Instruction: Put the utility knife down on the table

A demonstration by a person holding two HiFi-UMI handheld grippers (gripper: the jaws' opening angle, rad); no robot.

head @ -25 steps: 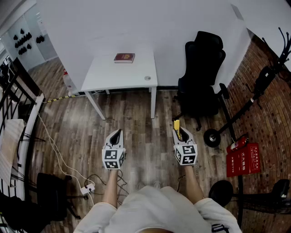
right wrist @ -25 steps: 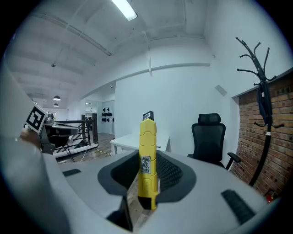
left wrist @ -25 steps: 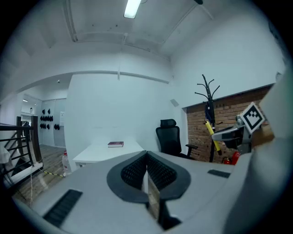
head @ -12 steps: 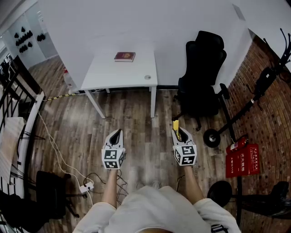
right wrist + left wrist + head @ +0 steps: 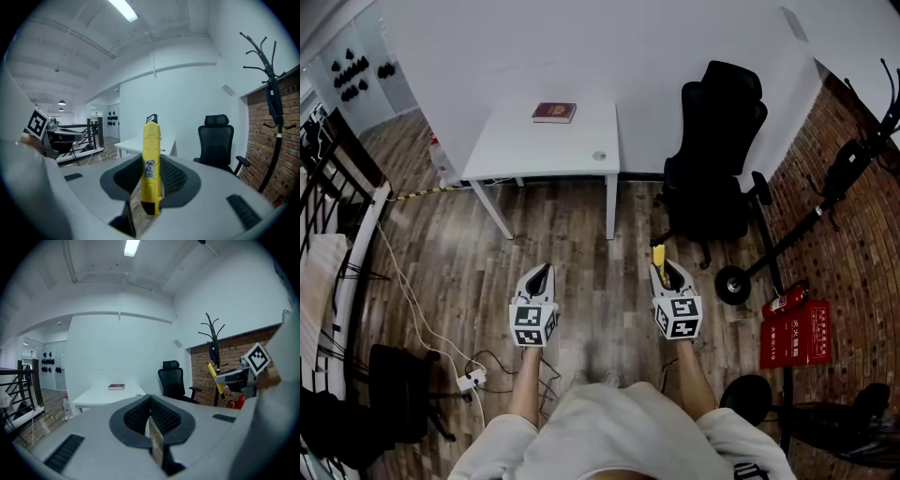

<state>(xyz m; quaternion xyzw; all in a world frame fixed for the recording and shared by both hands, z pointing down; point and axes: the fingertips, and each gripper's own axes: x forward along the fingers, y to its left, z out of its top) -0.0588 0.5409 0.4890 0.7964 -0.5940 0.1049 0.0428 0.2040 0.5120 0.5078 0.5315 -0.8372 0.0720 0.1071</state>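
Observation:
My right gripper is shut on a yellow utility knife, which stands upright between the black pads and sticks out past the tips. My left gripper is shut with nothing in it; its pads meet in the left gripper view. Both are held out over the wooden floor, pointing toward the white table, which stands well ahead of them. In the left gripper view the table is far off, and the right gripper with the knife shows at the right.
A dark red book lies near the table's back edge. A black office chair stands right of the table. A scooter and red fire extinguishers are by the brick wall. Cables and a power strip lie on the floor at left.
The person has stepped a little toward the table; both grippers moved slightly forward. The knife stays gripped as before.

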